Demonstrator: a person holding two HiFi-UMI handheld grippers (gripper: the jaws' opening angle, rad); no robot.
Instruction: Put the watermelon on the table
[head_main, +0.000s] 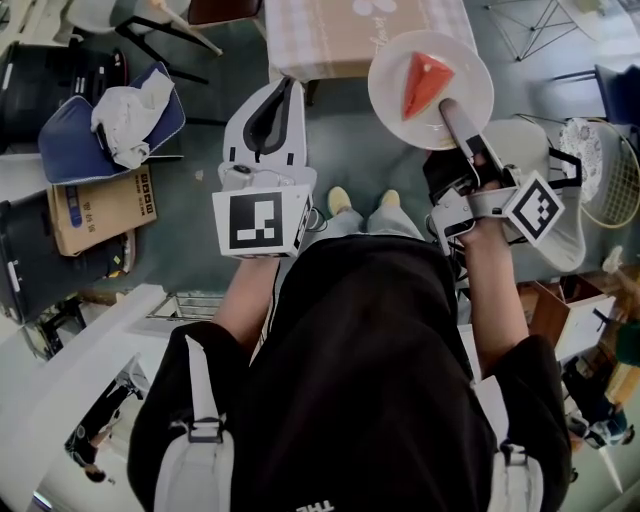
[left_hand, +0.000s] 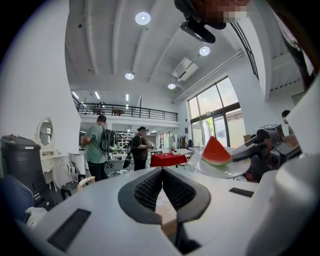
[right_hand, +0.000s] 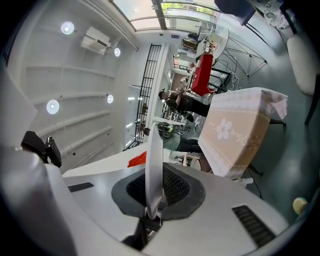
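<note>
A red watermelon wedge (head_main: 424, 82) lies on a white plate (head_main: 463, 62), which I hold out in front of me above the floor. My right gripper (head_main: 452, 112) is shut on the plate's near rim. In the right gripper view the plate (right_hand: 152, 145) stands edge-on between the pads, with a sliver of the wedge (right_hand: 137, 159) behind it. The table (head_main: 330, 35), under a pale checked cloth, is just ahead of the plate. My left gripper (head_main: 288, 88) hangs shut and empty to the plate's left. Its own view shows the wedge (left_hand: 216, 151) at its right.
A blue padded chair with a white cloth (head_main: 112, 122) and a cardboard box (head_main: 100, 208) stand at the left. A white chair (head_main: 535, 150) is at the right. Two people (left_hand: 100, 145) stand far off near a red table (left_hand: 169, 159). My feet (head_main: 365, 200) show on the grey floor.
</note>
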